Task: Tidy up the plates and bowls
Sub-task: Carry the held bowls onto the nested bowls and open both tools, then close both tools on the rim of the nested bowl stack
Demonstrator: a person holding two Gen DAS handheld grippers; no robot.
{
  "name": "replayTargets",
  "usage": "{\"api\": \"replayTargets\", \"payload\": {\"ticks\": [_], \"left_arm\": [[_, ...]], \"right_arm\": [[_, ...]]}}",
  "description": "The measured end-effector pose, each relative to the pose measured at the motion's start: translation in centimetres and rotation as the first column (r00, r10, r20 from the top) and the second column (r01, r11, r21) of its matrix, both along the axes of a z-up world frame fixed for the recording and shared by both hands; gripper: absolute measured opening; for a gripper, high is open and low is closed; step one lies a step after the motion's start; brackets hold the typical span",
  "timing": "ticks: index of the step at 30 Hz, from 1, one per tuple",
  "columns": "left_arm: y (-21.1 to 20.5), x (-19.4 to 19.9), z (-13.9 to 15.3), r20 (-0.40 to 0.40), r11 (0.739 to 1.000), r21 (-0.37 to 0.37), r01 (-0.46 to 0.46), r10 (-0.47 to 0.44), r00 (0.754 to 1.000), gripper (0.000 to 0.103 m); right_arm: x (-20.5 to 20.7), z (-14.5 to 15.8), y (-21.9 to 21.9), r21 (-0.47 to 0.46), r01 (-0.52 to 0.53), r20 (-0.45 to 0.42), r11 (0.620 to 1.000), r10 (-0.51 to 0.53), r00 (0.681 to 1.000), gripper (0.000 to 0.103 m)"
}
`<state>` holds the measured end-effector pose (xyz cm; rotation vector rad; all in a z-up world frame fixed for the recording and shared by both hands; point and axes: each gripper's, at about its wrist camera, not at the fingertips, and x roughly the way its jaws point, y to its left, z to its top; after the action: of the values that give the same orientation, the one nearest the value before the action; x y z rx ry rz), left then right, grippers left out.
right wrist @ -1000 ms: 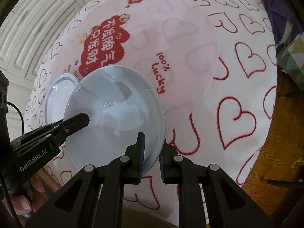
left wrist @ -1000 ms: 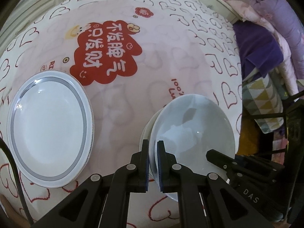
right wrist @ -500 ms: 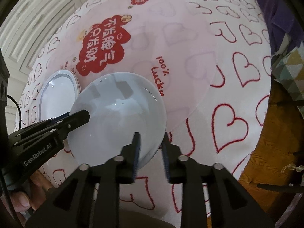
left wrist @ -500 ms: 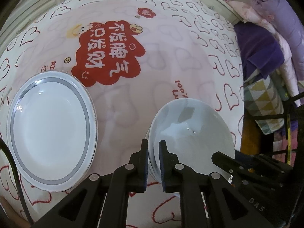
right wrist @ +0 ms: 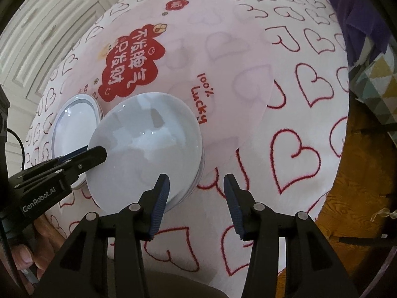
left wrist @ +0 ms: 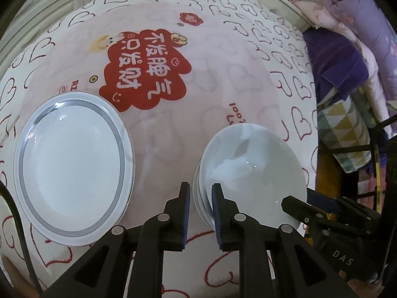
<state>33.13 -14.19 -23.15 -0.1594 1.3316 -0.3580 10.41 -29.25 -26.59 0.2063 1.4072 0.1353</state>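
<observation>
On the worktop [left wrist: 248, 57], draped with a white heart-print cloth [right wrist: 310, 114] under a round pink mat [left wrist: 203, 79] bearing a red cloud patch of characters: two groups of dishes. To the left, one grey-banded plate [left wrist: 72, 171], lying flat; from the right wrist view a further rim seems to show under it, count uncertain. To the right, a plain white stack of shallow dishes [left wrist: 250, 173], at least two or three rims visible at its near edge, top one face up, exact number hard to tell. Round pieces both, so no long axis; open faces upward. Left hand-held gripper [left wrist: 201, 198] pointing steeply down, jaws a narrow gap apart and just opened a little, straddling the stack's near-left rim, pads apparently clear of it. Right hand-held gripper [right wrist: 196, 188] likewise steeply downward at the stack's near-right edge, jaws just spread noticeably wider, left pad just beside the rim, right pad over bare cloth, nothing gripped. Fingers [right wrist: 22, 255] of a person's hand visible beneath the left tool.
</observation>
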Motion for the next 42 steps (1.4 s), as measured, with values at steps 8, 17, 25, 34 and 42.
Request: {"api": "replayTargets", "payload": {"ticks": [8, 17, 25, 34, 42], "left_arm": [[0.2, -0.8, 1.0, 0.004, 1.000, -0.018, 0.010, -0.010, 1.000, 0.023], [2.3, -1.5, 2.0, -0.012, 0.997, -0.058, -0.050, 0.049, 0.999, 0.071], [3.9, -1.9, 0.9, -0.111, 0.991, -0.103, -0.089, 0.078, 0.991, 0.074], [3.9, -1.5, -1.1, -0.148, 0.977, -0.134, -0.169, 0.149, 0.978, 0.080], [2.9, -0.2, -2.4, -0.161, 0.966, -0.158, -0.206, 0.181, 0.970, 0.089]], "right_arm": [[-0.2, 0.4, -0.7, 0.054, 0.032, 0.013, 0.998, -0.032, 0.999, 0.047], [0.1, 0.5, -1.9, 0.141, 0.092, 0.006, 0.986, -0.094, 0.996, 0.051], [0.1, 0.2, -2.5, 0.172, 0.114, 0.000, 0.978, -0.116, 0.993, 0.061], [0.7, -0.4, -2.6, 0.182, 0.120, -0.009, 0.976, -0.121, 0.993, 0.073], [1.9, -1.7, -2.8, 0.179, 0.136, -0.031, 0.974, -0.133, 0.991, 0.077]]}}
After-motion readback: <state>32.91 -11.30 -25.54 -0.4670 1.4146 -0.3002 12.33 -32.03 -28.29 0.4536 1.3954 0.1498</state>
